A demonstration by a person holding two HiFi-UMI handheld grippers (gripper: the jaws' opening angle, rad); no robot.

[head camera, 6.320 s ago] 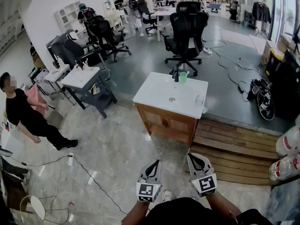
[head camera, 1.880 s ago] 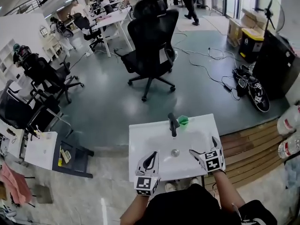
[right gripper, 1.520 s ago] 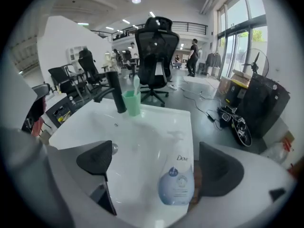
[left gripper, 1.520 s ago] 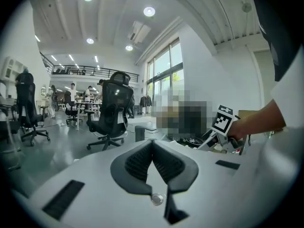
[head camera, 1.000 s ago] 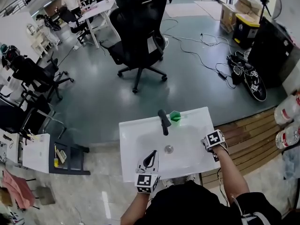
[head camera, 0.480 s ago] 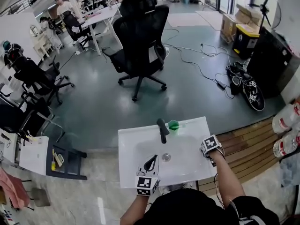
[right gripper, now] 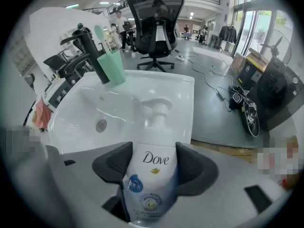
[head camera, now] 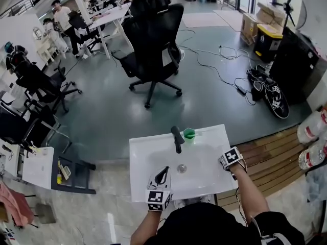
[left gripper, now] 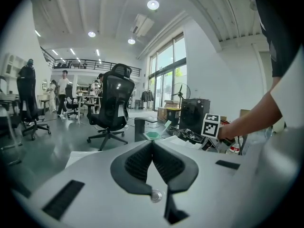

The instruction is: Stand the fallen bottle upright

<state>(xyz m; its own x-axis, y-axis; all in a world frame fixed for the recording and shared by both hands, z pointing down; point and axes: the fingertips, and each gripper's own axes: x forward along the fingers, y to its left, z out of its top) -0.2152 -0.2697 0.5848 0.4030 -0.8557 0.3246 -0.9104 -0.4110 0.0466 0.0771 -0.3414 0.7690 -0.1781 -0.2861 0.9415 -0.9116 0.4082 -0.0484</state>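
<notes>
A white Dove pump bottle [right gripper: 151,177] sits between the pads of my right gripper [right gripper: 153,152], which is shut on its body. The pump head points away from the camera, over the right rim of the white sink [right gripper: 183,87]. In the head view the right gripper [head camera: 231,160] is at the sink's right edge and covers the bottle. My left gripper [head camera: 163,171] hovers at the sink's front edge. In the left gripper view its jaws [left gripper: 152,144] meet with nothing between them.
A black faucet [head camera: 176,138] and a green cup [head camera: 189,133] holding a toothbrush stand at the back of the basin [head camera: 140,149]; its drain [head camera: 181,168] is in the middle. A wooden step [head camera: 265,149] lies to the right. A black office chair [head camera: 153,40] stands beyond.
I have walked up to the sink. My right gripper reached out to the sink's right edge and has stayed there over the last second; the left gripper has kept near the front edge.
</notes>
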